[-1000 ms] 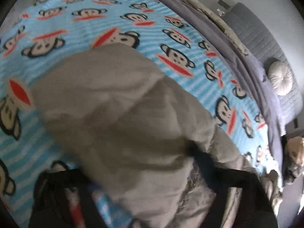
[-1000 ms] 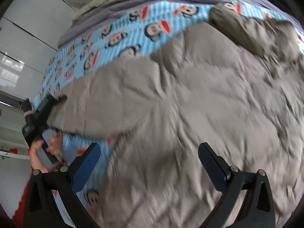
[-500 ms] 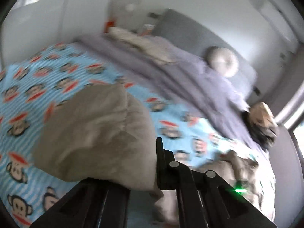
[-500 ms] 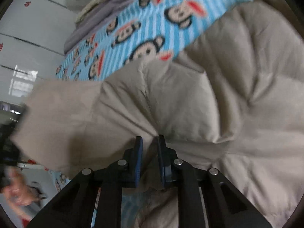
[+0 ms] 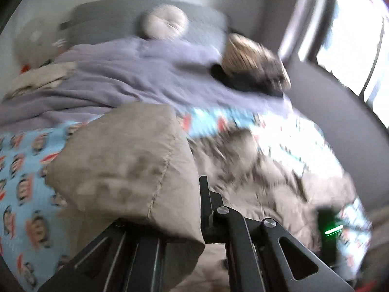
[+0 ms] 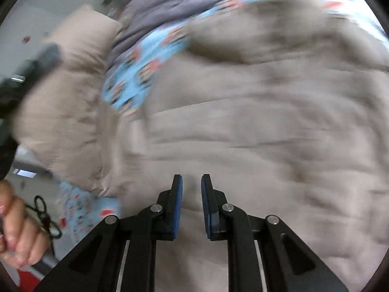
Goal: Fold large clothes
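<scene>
Step in hand: first fold of the padded coat (image 6: 255,126). One side panel is gripped and lifted off the monkey-print blanket (image 5: 26,170), apparently to be carried across the coat's body.

Left gripper (image 5: 194,209): clamped fully down on a corner of the raised panel (image 5: 126,160); the fabric is draped over the jaws and hides one of them. Seen from the right wrist view, the same panel (image 6: 70,102) is held up beside the coat's body, with the left gripper's dark frame blurred against it.

Right gripper (image 6: 192,206): jaws narrowed to a slim gap, with a pinch of coat fabric bunched between the blue pads (image 6: 177,206); a grip is judged, at the coat's near edge.

Coat: beige-grey, quilted, thick and puffy, with horizontal stitch lines. It is spread over the monkey-print blanket, short of the purple cover (image 5: 136,80) at the bed's head end. Both views are motion-blurred, so finer details cannot be made out.

Next move, as judged: the raised panel is to be laid flat over the coat's middle, edges aligned. Because of the springy padding, pressing down is probably needed before release, or the fold may lift open.
</scene>
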`<action>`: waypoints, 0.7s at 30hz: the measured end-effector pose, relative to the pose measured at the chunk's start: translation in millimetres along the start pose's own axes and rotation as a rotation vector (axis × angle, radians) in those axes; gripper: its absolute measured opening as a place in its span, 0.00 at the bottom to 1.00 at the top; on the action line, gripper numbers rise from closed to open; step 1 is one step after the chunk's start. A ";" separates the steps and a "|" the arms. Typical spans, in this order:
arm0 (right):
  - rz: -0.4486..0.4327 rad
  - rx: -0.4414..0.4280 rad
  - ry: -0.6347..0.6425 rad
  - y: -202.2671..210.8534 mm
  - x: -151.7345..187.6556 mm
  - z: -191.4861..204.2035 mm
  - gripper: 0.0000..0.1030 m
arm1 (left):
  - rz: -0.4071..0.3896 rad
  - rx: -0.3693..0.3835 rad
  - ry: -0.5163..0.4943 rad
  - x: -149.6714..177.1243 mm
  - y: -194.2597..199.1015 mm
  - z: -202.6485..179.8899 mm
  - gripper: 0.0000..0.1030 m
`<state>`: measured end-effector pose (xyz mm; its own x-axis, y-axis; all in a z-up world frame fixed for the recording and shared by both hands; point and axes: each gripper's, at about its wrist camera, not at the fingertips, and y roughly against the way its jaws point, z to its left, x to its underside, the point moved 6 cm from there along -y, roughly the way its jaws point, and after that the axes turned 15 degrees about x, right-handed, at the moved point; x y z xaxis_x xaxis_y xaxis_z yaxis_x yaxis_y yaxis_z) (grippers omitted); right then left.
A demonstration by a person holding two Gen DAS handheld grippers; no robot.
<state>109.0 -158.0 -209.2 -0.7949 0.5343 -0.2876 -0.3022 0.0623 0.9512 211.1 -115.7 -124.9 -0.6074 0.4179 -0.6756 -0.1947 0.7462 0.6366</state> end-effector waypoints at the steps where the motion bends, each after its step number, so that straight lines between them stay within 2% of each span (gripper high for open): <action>1: -0.012 0.031 -0.023 7.9 1.0 -22.1 0.17 | 0.036 -0.007 -0.019 7.4 -18.4 -9.1 0.07; 4: -0.031 0.123 -0.084 26.5 8.2 -81.8 0.17 | 0.197 -0.047 -0.057 48.3 -84.6 -35.3 0.07; 6: -0.029 0.158 -0.129 34.1 15.6 -114.7 0.17 | 0.267 -0.104 -0.077 70.2 -106.1 -40.9 0.07; 9: -0.035 0.174 -0.169 42.0 21.3 -139.6 0.17 | 0.278 -0.163 -0.114 84.9 -107.0 -46.5 0.08; 10: -0.039 0.174 -0.175 44.1 21.4 -144.0 0.17 | 0.276 -0.172 -0.123 85.6 -103.9 -50.2 0.19; 11: -0.041 0.172 -0.178 48.4 19.5 -148.1 0.17 | 0.279 -0.158 -0.130 85.9 -100.6 -55.2 0.61; 12: -0.044 0.169 -0.181 47.7 18.5 -149.6 0.17 | 0.273 -0.148 -0.128 85.9 -93.5 -59.0 0.85; 13: -0.045 0.166 -0.181 45.9 16.4 -151.6 0.17 | 0.250 -0.155 -0.130 85.3 -85.5 -59.2 1.00; 14: -0.048 0.164 -0.178 48.3 16.0 -156.4 0.17 | 0.215 -0.154 -0.153 82.6 -71.7 -60.9 1.00; 15: -0.053 0.164 -0.170 52.5 16.6 -159.7 0.19 | 0.214 -0.152 -0.174 82.3 -61.9 -64.3 1.00; 17: -0.064 0.167 -0.145 55.0 10.0 -150.7 0.41 | 0.191 -0.196 -0.185 81.9 -37.6 -61.1 1.00; 18: -0.072 0.166 -0.133 55.1 6.3 -145.0 0.68 | 0.171 -0.214 -0.179 80.7 -26.5 -56.9 1.00; 19: -0.089 0.157 -0.115 58.1 2.2 -137.1 0.84 | 0.150 -0.237 -0.164 79.5 -15.1 -48.5 1.00; 21: -0.123 0.121 -0.068 59.1 -7.8 -118.9 0.84 | 0.101 -0.319 -0.099 79.5 11.6 -17.9 1.00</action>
<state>34.8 -258.7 -164.1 -0.7169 0.5722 -0.3984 -0.3262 0.2298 0.9169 146.8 -83.2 -164.6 -0.5616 0.5412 -0.6258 -0.3779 0.5050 0.7760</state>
